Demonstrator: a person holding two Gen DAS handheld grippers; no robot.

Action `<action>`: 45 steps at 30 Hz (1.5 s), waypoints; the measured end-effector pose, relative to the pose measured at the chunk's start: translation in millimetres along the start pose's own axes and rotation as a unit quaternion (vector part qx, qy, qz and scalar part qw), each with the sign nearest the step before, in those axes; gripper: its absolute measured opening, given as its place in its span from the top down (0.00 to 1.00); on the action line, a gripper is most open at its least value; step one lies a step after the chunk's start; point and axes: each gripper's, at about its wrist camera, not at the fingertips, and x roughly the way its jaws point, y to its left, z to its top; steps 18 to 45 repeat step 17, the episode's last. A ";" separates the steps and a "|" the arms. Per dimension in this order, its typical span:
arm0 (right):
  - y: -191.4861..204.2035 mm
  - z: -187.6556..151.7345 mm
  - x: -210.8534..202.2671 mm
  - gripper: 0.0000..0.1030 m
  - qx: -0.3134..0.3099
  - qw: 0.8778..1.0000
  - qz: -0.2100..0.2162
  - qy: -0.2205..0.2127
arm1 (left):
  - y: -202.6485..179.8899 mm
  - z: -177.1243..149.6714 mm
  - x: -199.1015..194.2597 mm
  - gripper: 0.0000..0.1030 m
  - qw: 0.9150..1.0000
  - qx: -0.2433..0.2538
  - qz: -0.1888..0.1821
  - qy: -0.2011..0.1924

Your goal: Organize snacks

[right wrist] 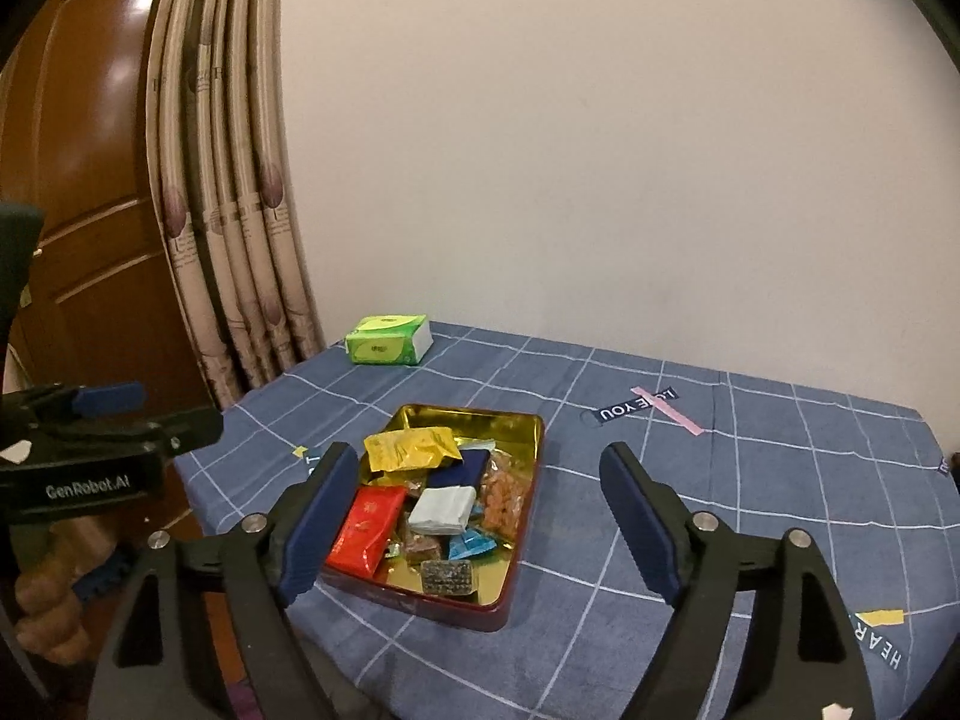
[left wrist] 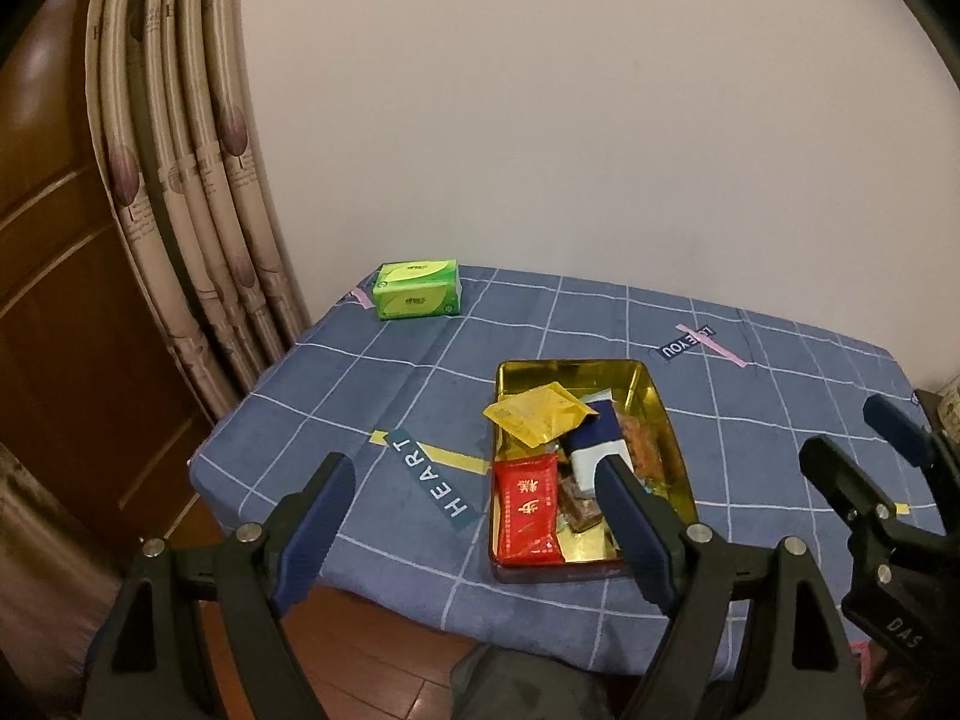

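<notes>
A gold-lined tin (left wrist: 660,408) (right wrist: 531,450) sits on the blue checked table and holds several snacks: a yellow packet (left wrist: 537,415) (right wrist: 411,446), a red packet (left wrist: 527,507) (right wrist: 366,528), a white and navy box (left wrist: 597,450) (right wrist: 444,507), an orange snack bag (right wrist: 504,498), a blue sweet (right wrist: 474,545) and a dark bar (right wrist: 447,576). My left gripper (left wrist: 480,516) is open and empty, above the table's near edge just left of the tin. My right gripper (right wrist: 474,516) is open and empty, held back over the tin's near side. It also shows in the left wrist view (left wrist: 864,438).
A green tissue pack (left wrist: 417,289) (right wrist: 390,341) lies at the table's far left corner. A curtain (left wrist: 198,180) (right wrist: 234,210) and a wooden door (left wrist: 54,312) stand left of the table. A plain wall runs behind. The left gripper's body (right wrist: 90,468) shows at the left.
</notes>
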 end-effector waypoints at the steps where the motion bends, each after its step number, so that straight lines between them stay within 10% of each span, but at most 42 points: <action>1: 1.3 -0.3 -0.2 0.21 -0.002 1.000 0.000 0.000 | 0.4 -0.7 0.7 0.18 1.000 0.000 0.001 0.000; 11: -8.5 -5.8 9.2 0.15 0.015 1.000 0.003 0.024 | 2.8 -7.1 4.0 0.18 1.000 -0.004 0.009 0.000; 17: -99.9 -40.6 57.7 0.15 0.063 0.986 -0.071 0.138 | 11.5 -12.6 6.9 0.18 1.000 -0.016 0.001 0.003; 45: -99.9 -40.6 57.7 0.15 0.063 0.986 -0.071 0.138 | 11.5 -12.6 6.9 0.18 1.000 -0.016 0.001 0.003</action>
